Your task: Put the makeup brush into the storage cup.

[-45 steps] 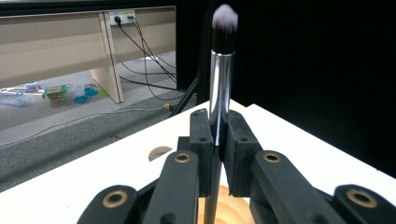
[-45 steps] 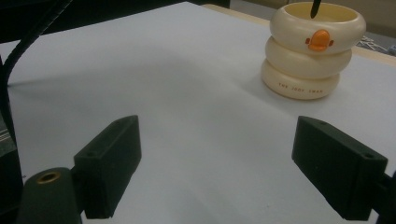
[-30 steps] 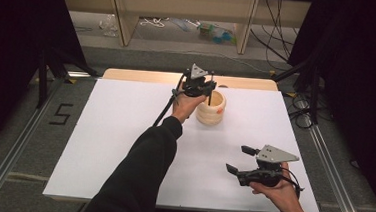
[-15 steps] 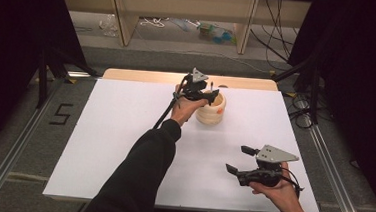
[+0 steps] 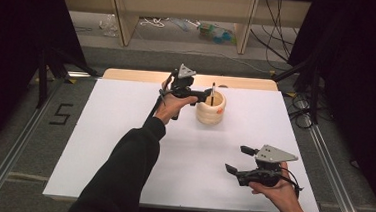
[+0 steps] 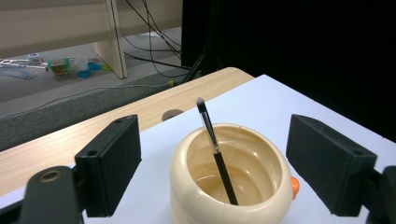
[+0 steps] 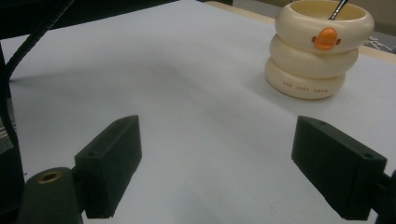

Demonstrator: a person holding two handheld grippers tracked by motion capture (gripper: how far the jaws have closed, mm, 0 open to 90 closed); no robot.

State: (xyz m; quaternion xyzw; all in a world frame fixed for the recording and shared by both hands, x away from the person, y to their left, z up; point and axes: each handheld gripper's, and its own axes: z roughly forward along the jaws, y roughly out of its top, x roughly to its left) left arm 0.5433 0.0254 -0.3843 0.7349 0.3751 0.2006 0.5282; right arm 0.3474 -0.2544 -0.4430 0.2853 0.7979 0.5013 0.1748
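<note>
A cream ringed cup [image 5: 211, 110] with an orange beak on its side stands at the back middle of the white table. A thin black brush [image 5: 212, 92] leans inside it, bristles up and free of any jaw. My left gripper [image 5: 207, 93] hovers just left of the cup's rim and is open; in the left gripper view its pads [image 6: 112, 158] stand wide apart on either side of the cup [image 6: 261, 186] and brush [image 6: 217, 154]. My right gripper [image 5: 235, 159] is open and empty at the front right, facing the cup [image 7: 317, 51].
The white table sheet [image 5: 98, 145] spreads wide to the left and front. A wooden strip [image 5: 138, 75] runs along the back edge. Metal rails [image 5: 17, 159] flank the table, and cables lie on the floor at the right.
My left gripper has drawn back slightly to the left of the cup. The brush stands in the cup. The right gripper has hardly moved.
</note>
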